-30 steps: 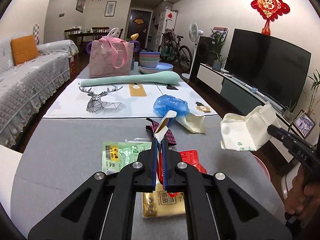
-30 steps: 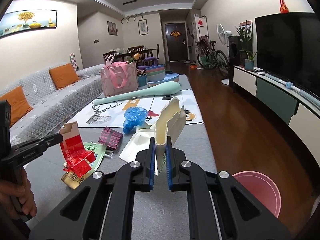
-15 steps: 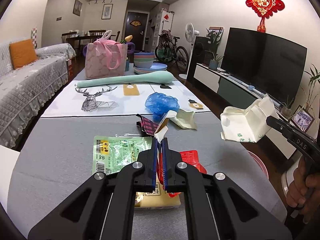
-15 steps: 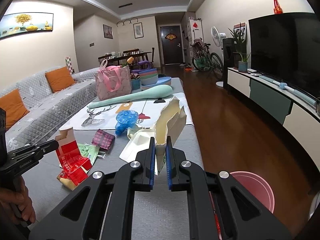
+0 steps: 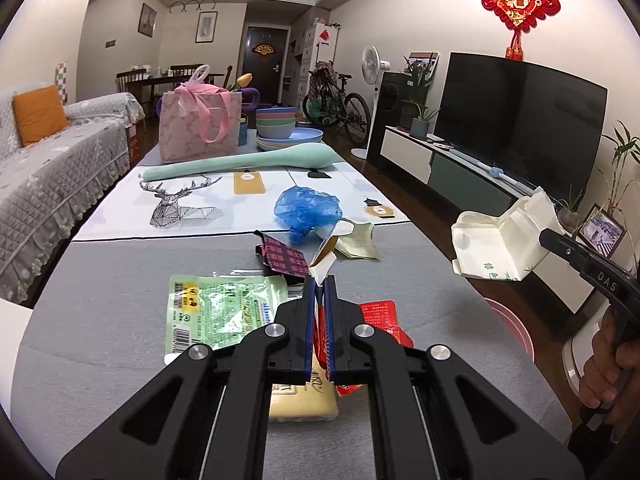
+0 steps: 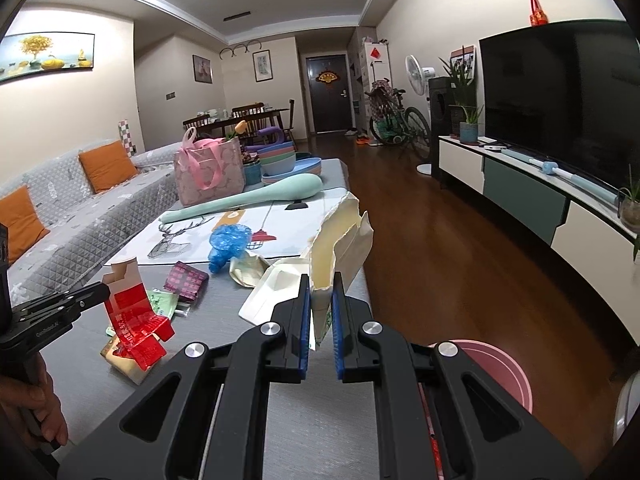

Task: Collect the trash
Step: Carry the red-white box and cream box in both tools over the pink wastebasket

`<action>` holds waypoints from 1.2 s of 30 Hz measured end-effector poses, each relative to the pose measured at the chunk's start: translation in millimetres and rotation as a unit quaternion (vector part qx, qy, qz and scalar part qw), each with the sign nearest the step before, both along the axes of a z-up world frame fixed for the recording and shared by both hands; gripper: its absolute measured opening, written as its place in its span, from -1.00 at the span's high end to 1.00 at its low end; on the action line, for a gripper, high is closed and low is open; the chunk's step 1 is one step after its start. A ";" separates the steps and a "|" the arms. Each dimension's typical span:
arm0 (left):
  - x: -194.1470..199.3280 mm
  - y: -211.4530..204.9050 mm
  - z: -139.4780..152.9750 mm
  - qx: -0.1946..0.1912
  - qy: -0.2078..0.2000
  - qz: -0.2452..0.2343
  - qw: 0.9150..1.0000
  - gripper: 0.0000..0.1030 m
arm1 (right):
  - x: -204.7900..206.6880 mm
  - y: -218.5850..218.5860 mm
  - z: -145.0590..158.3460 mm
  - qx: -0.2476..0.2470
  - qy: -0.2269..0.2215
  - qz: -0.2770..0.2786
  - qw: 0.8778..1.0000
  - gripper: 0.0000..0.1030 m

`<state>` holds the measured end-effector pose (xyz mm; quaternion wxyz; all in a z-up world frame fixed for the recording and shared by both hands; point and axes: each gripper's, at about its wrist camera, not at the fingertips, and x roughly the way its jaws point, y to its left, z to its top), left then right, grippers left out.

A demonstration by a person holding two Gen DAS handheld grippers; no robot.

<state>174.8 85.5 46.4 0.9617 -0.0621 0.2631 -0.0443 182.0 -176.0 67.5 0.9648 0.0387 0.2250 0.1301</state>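
Living room, long grey table (image 5: 100,320) running up the frame's middle, litter strewn mid-table. My left gripper (image 5: 319,286) is clamped on a red carton (image 6: 134,316), lifted clear at lower left of the right view. My right gripper (image 6: 321,292) pinches a torn cream carton (image 6: 340,240) above the table's right edge; pink bin (image 6: 496,368) at lower right. Risk: thin torn card could slip free short of the bin. The bin's near rim is cut off behind my gripper.

Red carton (image 6: 134,320), cream carton (image 6: 340,248), blue bag (image 5: 308,208), grey tablecloth (image 5: 100,320), pink bin (image 6: 504,376).
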 end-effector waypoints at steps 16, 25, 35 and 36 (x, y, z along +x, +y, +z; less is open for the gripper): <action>-6.7 -33.4 -1.4 -0.002 0.005 -0.028 1.000 0.91 | -6.3 -45.7 1.1 0.009 -0.001 -0.037 0.999 0.81; -8.9 -68.7 9.0 0.002 0.002 -0.055 0.999 0.91 | -9.3 -75.4 3.7 0.019 -0.004 -0.063 0.998 0.81; -2.2 -116.0 11.1 -0.003 0.002 -0.083 0.997 0.91 | -7.6 -114.0 -3.4 0.013 0.017 -0.089 0.996 0.81; -0.8 -120.7 11.3 -0.003 0.002 -0.086 0.996 0.91 | -7.8 -117.7 -4.2 0.012 0.018 -0.092 0.996 0.81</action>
